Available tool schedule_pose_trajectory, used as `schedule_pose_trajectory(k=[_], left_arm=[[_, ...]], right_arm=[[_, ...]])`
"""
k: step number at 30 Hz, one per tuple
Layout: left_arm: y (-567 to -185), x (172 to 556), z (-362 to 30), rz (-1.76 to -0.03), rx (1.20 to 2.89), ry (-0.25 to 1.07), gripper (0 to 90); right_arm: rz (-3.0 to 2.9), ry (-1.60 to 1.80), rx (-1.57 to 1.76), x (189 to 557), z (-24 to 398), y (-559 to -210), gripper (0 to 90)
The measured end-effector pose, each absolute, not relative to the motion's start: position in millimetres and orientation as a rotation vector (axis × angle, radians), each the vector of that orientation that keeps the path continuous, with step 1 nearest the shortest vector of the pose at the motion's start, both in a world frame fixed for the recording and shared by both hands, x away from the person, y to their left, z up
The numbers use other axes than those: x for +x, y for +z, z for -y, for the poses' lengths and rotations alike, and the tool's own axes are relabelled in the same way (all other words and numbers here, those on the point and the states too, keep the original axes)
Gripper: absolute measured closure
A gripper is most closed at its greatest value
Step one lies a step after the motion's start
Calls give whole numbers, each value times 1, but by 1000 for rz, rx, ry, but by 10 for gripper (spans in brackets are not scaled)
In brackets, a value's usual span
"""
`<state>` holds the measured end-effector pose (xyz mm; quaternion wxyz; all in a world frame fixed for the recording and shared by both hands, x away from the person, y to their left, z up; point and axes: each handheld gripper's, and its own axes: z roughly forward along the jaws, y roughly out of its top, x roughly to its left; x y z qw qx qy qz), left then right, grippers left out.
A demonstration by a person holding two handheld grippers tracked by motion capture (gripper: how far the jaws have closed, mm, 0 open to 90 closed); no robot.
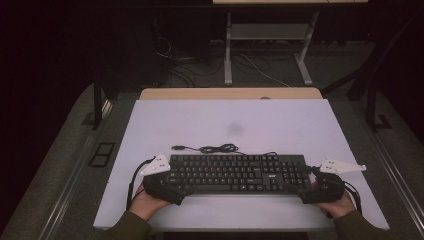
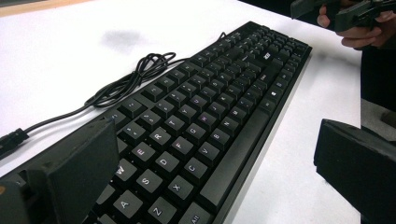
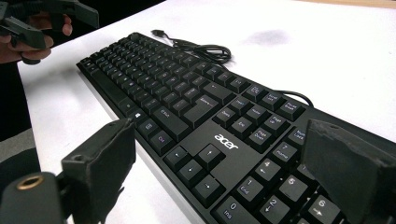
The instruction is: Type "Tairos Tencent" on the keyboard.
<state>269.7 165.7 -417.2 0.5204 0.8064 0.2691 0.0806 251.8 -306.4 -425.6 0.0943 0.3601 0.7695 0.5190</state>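
- Keyboard (image 1: 235,173): it lies flat on the white table (image 1: 280,125), near the edge closest to you, long side running across. Keys face up.
- Cable (image 1: 217,148): it lies in a loose coil on the table just behind the keyboard, with the plug (image 1: 177,148) resting to the coil's left.
- Your left claw (image 1: 181,192): it sits at the keyboard's left end. Its jaws stand apart and straddle the near-left corner, one over the keys and one off the front edge. In the left claw view there is a gap between each pad and the keyboard; nothing is clamped.
- Your right claw (image 1: 298,194): it sits at the keyboard's right end, by the number pad. Its jaws stand apart, one just off the front edge and one over the pad keys. I cannot tell whether that far jaw touches the keys.
- Hands: your left hand (image 1: 147,202) and right hand (image 1: 340,204) each hold a claw from the near side.
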Motion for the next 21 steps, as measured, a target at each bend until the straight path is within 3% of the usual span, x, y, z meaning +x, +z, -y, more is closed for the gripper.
schedule_pose_trajectory(k=[21], left_arm=[[-419, 272, -164, -652, 1938, 195, 0]], right_arm=[[-2292, 1554, 1048, 257, 301, -425, 96]])
